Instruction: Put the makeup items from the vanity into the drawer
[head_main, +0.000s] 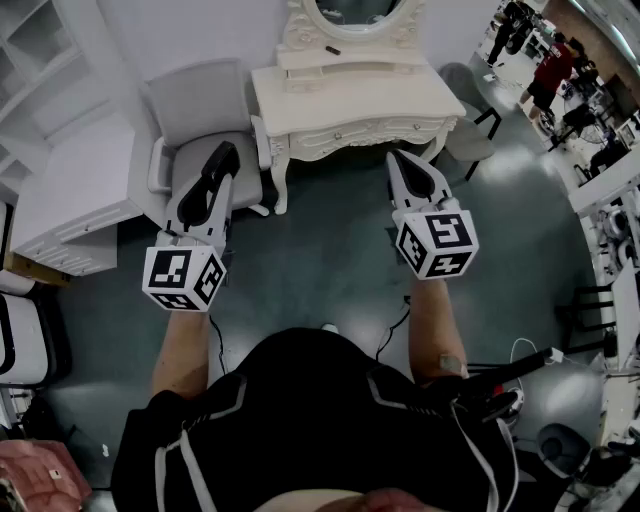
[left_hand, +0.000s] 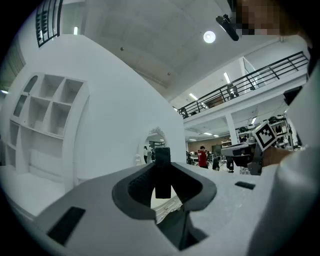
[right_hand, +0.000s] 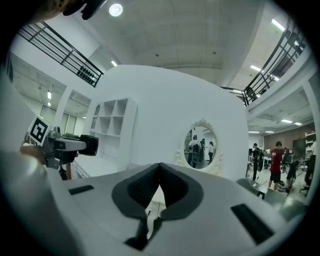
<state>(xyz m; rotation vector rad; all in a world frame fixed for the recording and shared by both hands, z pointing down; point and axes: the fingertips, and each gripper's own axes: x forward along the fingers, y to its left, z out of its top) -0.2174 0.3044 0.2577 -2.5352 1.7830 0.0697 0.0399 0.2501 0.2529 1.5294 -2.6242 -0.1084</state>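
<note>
**A:** Head view first. What goes down?

**B:** A person (head_main: 310, 420) in a black top stands on the dark floor (head_main: 330, 250), well apart from the white vanity (head_main: 300, 135) at upper centre. Both arms are out and level. The left hand-held gripper (head_main: 222, 155) is at frame left, and its black tip overlaps the seat of a grey chair (head_main: 195, 100). The right hand-held gripper (head_main: 396, 160) is right of centre, with its tip just below the vanity's front edge in the picture.

**A:** Task items?

**B:** One small dark object (head_main: 332, 50) lies on the raised shelf under the mirror (head_main: 355, 12), behind the tabletop (head_main: 360, 100). It is too small to say what it is. The drawer (head_main: 345, 132) sits flush with the vanity front, closed. Both grippers are well apart from it.

**A:** Left gripper view?

**B:** The jaws are a little apart and clamped on a black stick (left_hand: 162, 172). It stands upright at their tips, with its flat top above the jaw line. I cannot tell what kind of item it is. The mirror is right behind it. A white shelf unit (left_hand: 50, 115) is at left, and the right hand-held gripper shows at the right edge.

**A:** Right gripper view?

**B:** The jaws are together. The pads meet in a point at frame centre with nothing between them. The mirror is right of centre and the shelf unit is left of it. The left hand-held gripper is at far left. People (right_hand: 276, 162) stand in the hall at the right edge.
</note>
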